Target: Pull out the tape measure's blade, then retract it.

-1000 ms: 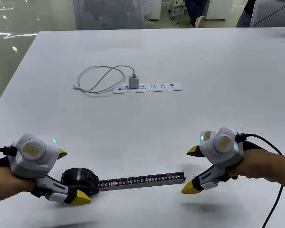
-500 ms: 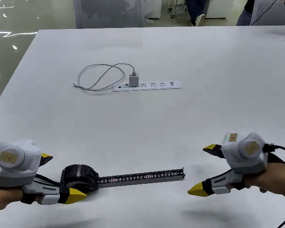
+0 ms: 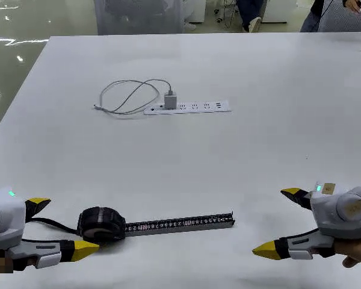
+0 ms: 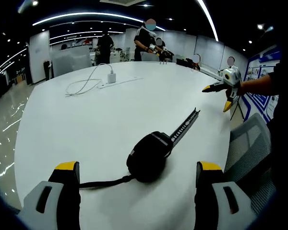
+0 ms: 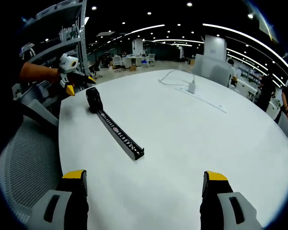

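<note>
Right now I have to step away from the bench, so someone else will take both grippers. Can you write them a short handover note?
Left gripper: open, holding nothing, just beside the case of the tape measure.
Right gripper: open, holding nothing, out past the blade's tip and apart from it.
The tape measure lies on the white table, with its blade pulled out and flat on the surface, pointing toward the right gripper.
Done: the blade is out.
Left: retract it into the case.
A power strip sits farther back, out of the way.
</note>
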`<state>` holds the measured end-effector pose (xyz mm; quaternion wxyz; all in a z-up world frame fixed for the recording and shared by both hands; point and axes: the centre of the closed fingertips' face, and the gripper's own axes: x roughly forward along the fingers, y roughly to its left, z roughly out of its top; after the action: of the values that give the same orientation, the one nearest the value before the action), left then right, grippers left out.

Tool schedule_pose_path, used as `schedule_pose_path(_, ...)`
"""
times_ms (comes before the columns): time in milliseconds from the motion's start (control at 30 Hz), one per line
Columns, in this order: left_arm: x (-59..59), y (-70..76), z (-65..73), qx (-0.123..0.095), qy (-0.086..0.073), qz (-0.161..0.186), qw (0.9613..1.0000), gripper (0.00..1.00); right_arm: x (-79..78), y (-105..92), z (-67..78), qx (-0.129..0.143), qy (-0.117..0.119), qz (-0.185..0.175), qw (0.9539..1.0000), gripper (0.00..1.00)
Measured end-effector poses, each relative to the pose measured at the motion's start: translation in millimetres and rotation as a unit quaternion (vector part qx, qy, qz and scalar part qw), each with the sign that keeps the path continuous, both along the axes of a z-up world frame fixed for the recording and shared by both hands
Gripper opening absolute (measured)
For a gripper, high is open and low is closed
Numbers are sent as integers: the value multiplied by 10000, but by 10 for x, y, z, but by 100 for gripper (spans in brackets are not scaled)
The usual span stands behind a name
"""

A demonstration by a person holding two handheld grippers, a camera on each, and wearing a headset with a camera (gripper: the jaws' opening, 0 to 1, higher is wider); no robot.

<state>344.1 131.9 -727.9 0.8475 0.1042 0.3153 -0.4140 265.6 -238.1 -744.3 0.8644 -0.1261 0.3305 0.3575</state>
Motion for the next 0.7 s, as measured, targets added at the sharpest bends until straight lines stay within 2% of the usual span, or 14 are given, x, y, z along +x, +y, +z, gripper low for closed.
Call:
schedule_pose_path(100,-9,48,48,-43,-190,64,9998,99,-72,-54,8,27,12,-53,10000,99)
schedule_pose_path(267,-129,184,5,94,-187,46,9998,99,-160,-210,-6,-6,-19,-252,9997,99)
schedule_pose_path(333,-176,249,-20,173,-203,58,9996,99,-205,-223,12,98,32,-337,9994,99)
schedule_pose_path(433,-205,315,6,173,-395,52,9991,99,-256,-226,32,121,5,-350,9993,99)
schedule_pose_path(467,-229,338,13,167,-409,48,9990,99,-281,-228,32,120,-1,-355,9993,99)
schedule_pose_path(533,-261,372,8,162,-381,58,9991,99,-313,-262,30,-9,-61,-385,9992,99)
schedule_pose_path(600,-290,423,-34,281,-335,82,9990,99,-349,-294,36,-6,-45,-482,9988,99)
schedule_pose_path(700,-292,467,-53,245,-296,182,9991,99,-382,-335,50,-42,-163,-535,9984,99)
